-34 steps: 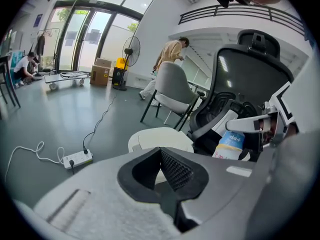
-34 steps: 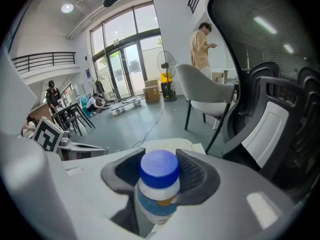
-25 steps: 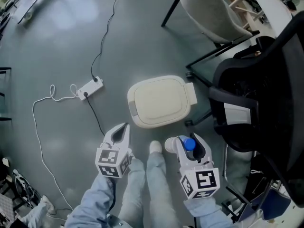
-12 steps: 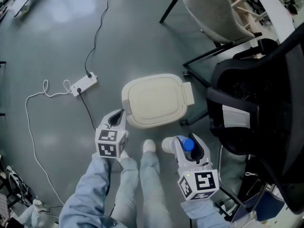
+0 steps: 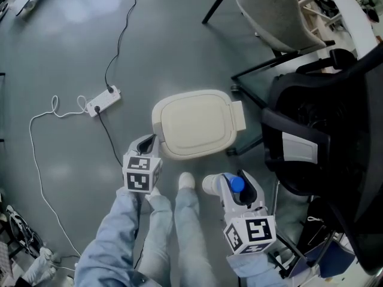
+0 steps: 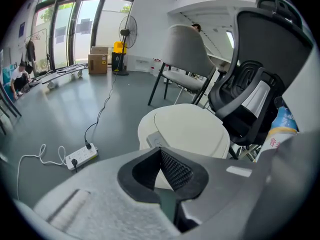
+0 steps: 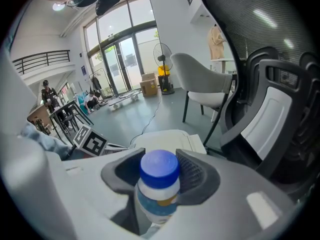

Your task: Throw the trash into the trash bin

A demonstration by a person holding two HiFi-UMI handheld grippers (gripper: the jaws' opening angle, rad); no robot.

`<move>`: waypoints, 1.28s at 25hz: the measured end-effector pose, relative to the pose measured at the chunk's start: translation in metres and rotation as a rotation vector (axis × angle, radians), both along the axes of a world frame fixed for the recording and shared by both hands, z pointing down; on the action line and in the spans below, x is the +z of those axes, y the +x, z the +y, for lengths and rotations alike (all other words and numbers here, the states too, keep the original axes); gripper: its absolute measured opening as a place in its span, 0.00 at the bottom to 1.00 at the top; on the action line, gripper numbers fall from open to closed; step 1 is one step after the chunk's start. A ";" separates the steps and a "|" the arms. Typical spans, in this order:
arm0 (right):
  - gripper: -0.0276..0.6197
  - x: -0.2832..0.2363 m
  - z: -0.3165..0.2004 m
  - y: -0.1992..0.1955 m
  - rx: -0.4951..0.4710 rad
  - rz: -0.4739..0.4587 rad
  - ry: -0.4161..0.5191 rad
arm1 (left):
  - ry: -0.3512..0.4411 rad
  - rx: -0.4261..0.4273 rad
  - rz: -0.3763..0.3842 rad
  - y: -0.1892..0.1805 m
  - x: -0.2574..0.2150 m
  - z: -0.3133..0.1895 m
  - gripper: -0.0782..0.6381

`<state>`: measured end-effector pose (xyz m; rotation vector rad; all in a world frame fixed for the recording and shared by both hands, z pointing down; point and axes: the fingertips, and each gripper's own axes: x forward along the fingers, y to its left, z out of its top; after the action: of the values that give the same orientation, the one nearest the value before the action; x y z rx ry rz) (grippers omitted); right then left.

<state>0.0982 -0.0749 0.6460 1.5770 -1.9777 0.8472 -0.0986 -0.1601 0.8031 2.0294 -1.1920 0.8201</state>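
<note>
Trash: a small bottle (image 7: 159, 184) with a round blue cap, a pale body and a light blue label with a yellow spot.
Where the trash is: between the jaws of the right gripper (image 5: 232, 184), low over the floor (image 5: 72, 46), near the trash bin (image 5: 197, 124) but not over it.
Right gripper: its black bumpy pads press on the bottle from both sides, just under the cap.
Left gripper (image 5: 146, 143): jaws a little apart, nothing between them. Its tip is just beside the bin's front edge.
Trash bin: smooth cream plastic, a square with round corners, the lid down flat.
Floor: smooth, grey, a bit shiny.
Power strip (image 5: 103, 100): a long white box with a black cord and a curly white cord.
Chairs: a black office chair (image 5: 311, 118) and a pale grey shell chair (image 5: 269, 11) on thin black legs.
Legs (image 5: 179, 232): light blue trousers and white shoes, between the two grippers.
Head view only: both grippers together, the whole lid from above, only the bottle's cap.
Right gripper view only: the bottle's label.
Gripper views only: a standing fan (image 6: 127, 34) and a brown box (image 6: 99, 61) by tall windows.
</note>
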 end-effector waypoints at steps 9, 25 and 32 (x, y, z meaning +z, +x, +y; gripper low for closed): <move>0.34 0.003 -0.006 -0.006 0.001 -0.021 0.003 | -0.023 -0.014 0.012 -0.004 0.007 -0.001 0.12; 0.34 -0.002 -0.011 -0.006 -0.004 -0.001 0.002 | -0.025 0.010 0.016 0.001 0.002 -0.001 0.12; 0.34 -0.014 -0.018 -0.011 -0.023 0.013 0.015 | -0.019 -0.066 0.057 -0.003 -0.031 -0.001 0.12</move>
<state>0.0868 -0.0928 0.6321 1.5617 -1.9938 0.8133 -0.1018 -0.1606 0.7720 1.9738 -1.2083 0.7342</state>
